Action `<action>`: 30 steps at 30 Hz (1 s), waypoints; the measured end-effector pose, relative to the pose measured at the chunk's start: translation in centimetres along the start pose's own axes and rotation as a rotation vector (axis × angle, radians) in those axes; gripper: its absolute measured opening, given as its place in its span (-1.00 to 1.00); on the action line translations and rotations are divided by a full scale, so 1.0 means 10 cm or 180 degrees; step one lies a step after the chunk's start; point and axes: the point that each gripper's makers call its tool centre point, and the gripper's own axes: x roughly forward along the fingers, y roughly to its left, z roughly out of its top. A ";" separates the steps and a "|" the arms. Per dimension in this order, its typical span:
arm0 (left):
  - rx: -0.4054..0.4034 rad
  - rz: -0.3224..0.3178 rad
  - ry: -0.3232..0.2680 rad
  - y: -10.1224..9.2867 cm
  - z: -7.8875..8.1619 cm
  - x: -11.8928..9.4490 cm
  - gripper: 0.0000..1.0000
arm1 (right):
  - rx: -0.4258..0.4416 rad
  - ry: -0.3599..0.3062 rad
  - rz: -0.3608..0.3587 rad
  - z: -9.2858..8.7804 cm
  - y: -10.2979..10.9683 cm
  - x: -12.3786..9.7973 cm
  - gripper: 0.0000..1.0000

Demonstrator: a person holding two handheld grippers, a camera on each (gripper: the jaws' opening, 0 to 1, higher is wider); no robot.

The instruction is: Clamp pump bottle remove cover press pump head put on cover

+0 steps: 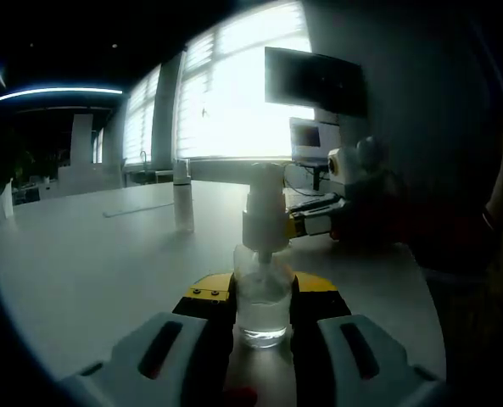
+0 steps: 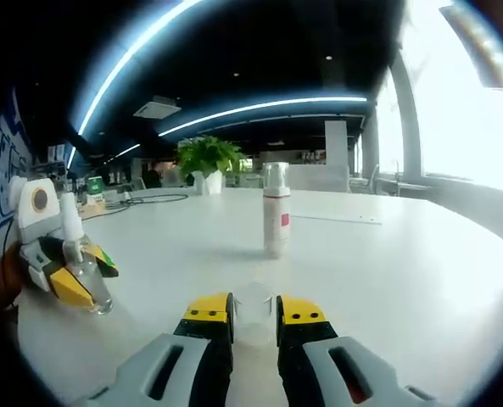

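In the left gripper view my left gripper (image 1: pixel 262 307) is clamped on the pump bottle (image 1: pixel 262 288) — its yellow-tipped jaws press on both sides of the clear body, low between them. The white pump head (image 1: pixel 264 212) rises just above the jaws and has no cover on it. Beyond the bottle, to the right, I see the right gripper (image 1: pixel 319 219) low over the white table (image 1: pixel 90 271), and a second slim bottle (image 1: pixel 182 197) stands further ahead to the left of the jaws.

In the right gripper view the right gripper (image 2: pixel 253 320) has its jaws close together on a small clear cover (image 2: pixel 253 305), which sits between the yellow tips — this piece I cannot see from the other side. To the left of these jaws the left gripper (image 2: pixel 69 275) holds the pump bottle (image 2: pixel 86 275), somewhat tilted in this view. Straight ahead of the jaws stands the second slim bottle (image 2: pixel 276 212), and a green plant (image 2: pixel 207 157) is far behind it.
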 end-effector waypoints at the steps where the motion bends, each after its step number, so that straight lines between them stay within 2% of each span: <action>1: -0.0001 0.0000 0.0000 0.00 0.00 0.00 -0.68 | -0.0001 -0.0006 -0.0001 0.01 0.00 0.00 -0.69; 11: -0.0002 -0.0002 -0.0001 0.00 0.00 0.00 -0.68 | -0.0009 -0.0075 -0.0019 0.05 0.01 -0.03 -0.69; 30: -0.0005 -0.0001 0.0000 -0.01 0.00 0.00 -0.68 | -0.0087 -0.0240 -0.0060 0.32 0.02 -0.13 -0.73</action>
